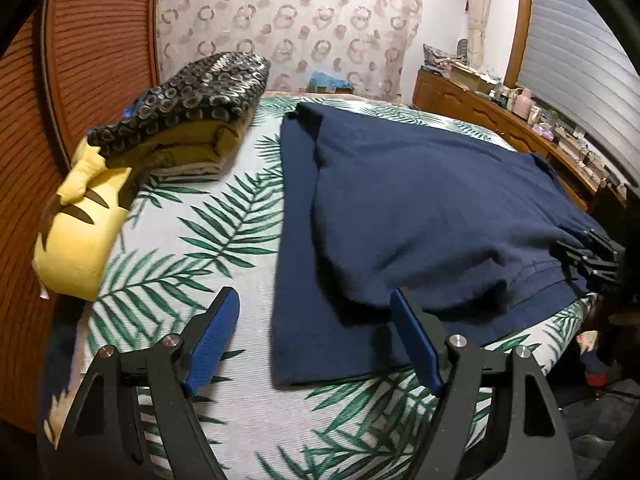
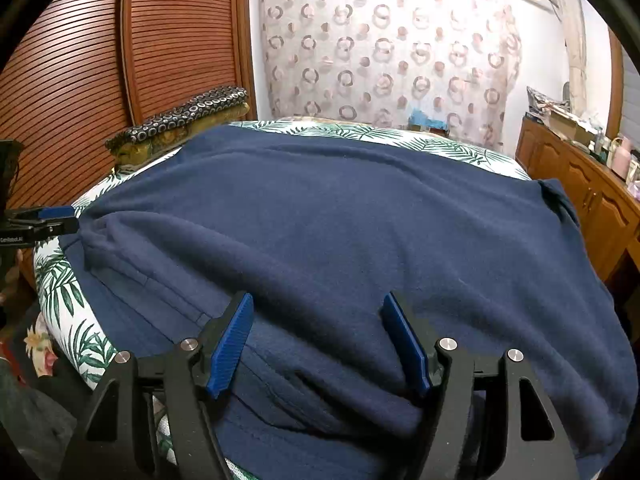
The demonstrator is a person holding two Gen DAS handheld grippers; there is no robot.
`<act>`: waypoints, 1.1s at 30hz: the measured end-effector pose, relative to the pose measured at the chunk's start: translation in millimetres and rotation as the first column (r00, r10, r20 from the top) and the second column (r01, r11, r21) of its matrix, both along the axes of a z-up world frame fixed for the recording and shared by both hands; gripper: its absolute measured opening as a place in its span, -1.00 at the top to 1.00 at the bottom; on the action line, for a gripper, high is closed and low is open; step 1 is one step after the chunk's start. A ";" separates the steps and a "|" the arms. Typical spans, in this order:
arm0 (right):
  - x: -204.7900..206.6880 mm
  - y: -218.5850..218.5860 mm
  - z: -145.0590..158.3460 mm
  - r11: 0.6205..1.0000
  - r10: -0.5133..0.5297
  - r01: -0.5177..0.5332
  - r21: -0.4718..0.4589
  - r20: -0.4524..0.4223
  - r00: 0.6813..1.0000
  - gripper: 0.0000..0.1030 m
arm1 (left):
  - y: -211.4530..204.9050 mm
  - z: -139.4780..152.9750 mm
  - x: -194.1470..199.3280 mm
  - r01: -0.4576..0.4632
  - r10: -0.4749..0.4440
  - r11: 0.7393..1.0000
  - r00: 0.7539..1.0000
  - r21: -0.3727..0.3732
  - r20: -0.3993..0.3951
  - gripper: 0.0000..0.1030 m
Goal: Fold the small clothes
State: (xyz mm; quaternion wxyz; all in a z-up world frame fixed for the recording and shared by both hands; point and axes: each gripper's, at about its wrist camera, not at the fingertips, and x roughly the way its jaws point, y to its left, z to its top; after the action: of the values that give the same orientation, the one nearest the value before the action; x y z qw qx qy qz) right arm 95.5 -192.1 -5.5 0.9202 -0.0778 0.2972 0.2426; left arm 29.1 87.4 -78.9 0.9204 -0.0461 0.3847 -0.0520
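Two grippers hover over a bed (image 1: 240, 240) covered in a palm-leaf print sheet, where a navy fleece garment (image 1: 420, 208) lies spread out, partly folded on itself, filling the centre and right of the left wrist view and nearly all of the right wrist view. The left gripper (image 1: 314, 336) sits at the bottom of its own view with its blue-padded fingers (image 1: 212, 340) well apart; one finger is over bare sheet, the other over the garment's near left corner, and nothing is clamped. The right gripper (image 2: 316, 340) likewise has its fingers apart above the garment's near edge, with cloth under the gap; whether the pads brush the fleece is hard to tell. At the upper left of the left wrist view a stack of folded clothes (image 1: 188, 120) rests beside a yellow pillow (image 1: 80, 232), close to the slatted wooden wardrobe door (image 1: 88, 60). Open sheet lies between that stack and the garment's left edge. A wooden dresser (image 1: 500, 116) crowded with small items lines the right side, near the bed's edge.
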 end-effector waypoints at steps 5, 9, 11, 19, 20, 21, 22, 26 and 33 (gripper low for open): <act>5.1 5.0 -2.1 1.000 0.009 -0.009 -0.003 -0.022 1.000 -0.37 | -1.1 0.2 9.5 -0.011 0.011 1.000 1.000 -0.010 -0.022 -0.07; 7.2 3.7 -0.2 1.000 0.014 -0.014 -0.004 -0.029 0.999 -0.38 | -4.7 0.2 11.8 -0.001 0.000 1.000 1.000 -0.019 -0.020 0.23; 9.5 4.8 1.2 1.000 0.016 -0.016 -0.008 -0.031 0.999 -0.39 | -5.7 0.3 13.2 0.000 -0.001 0.999 1.000 -0.040 -0.026 0.35; 12.9 2.3 5.7 0.999 0.042 -0.042 0.006 -0.068 0.997 -0.39 | -20.5 20.2 13.0 0.062 -0.060 0.995 0.998 -0.078 0.036 0.85; 13.0 -0.3 7.5 0.999 0.050 -0.048 0.026 -0.082 0.995 -0.39 | -23.3 25.1 13.1 0.065 -0.061 0.995 0.997 -0.076 0.049 0.86; 13.3 -2.9 9.8 0.998 0.053 -0.049 0.048 -0.095 0.994 -0.39 | -26.9 30.5 13.3 0.071 -0.066 0.995 0.996 -0.073 0.064 0.86; 13.8 -6.7 12.0 0.997 0.053 -0.046 0.067 -0.108 0.993 -0.39 | -30.0 34.9 15.0 0.076 -0.071 0.994 0.995 -0.072 0.076 0.86; 12.4 -15.0 16.3 0.999 0.019 -0.015 0.037 -0.097 0.995 -0.39 | -44.4 54.6 18.2 0.111 -0.102 0.991 0.987 -0.067 0.127 0.86; 2.9 -16.9 19.4 1.000 -0.001 0.000 -0.024 -0.064 0.998 -0.39 | -65.5 72.3 31.0 0.171 -0.160 0.984 0.974 -0.055 0.162 0.87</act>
State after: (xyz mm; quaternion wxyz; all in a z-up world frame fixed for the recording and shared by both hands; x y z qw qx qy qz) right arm 98.4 -209.0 14.0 0.9093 -0.0809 0.3294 0.2413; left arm 60.1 21.9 -6.6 0.9382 -0.0413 0.3116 -0.1451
